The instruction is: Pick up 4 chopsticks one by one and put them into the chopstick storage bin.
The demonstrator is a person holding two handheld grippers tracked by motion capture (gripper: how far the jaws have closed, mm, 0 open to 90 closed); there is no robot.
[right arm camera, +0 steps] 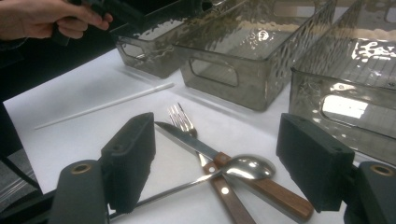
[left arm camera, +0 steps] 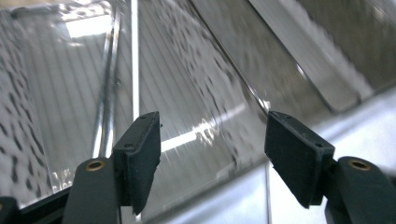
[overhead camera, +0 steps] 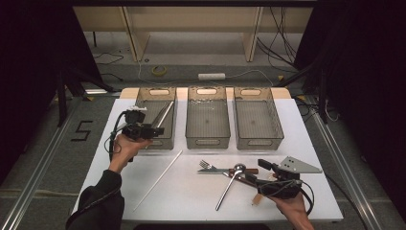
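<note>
My left gripper [overhead camera: 158, 130] hangs over the near end of the left clear bin [overhead camera: 141, 103], jaws open and nothing between them [left arm camera: 212, 154]. A pale stick [overhead camera: 164, 114] leans inside that bin, and it runs as a thin white line [left arm camera: 135, 56] ahead of the jaws. A second white stick [overhead camera: 158, 179] lies on the table in front of the bins. My right gripper [overhead camera: 256, 171] is low at the front right, open [right arm camera: 217, 163], just short of a crossed fork [right arm camera: 180, 116], wooden-handled knife [right arm camera: 187, 140] and spoon [right arm camera: 247, 167].
The middle bin [overhead camera: 207, 141] and the right bin [overhead camera: 258, 141] stand in a row with the left one at the back of the white table [overhead camera: 191, 201]. Bare floor with cables lies beyond the far edge.
</note>
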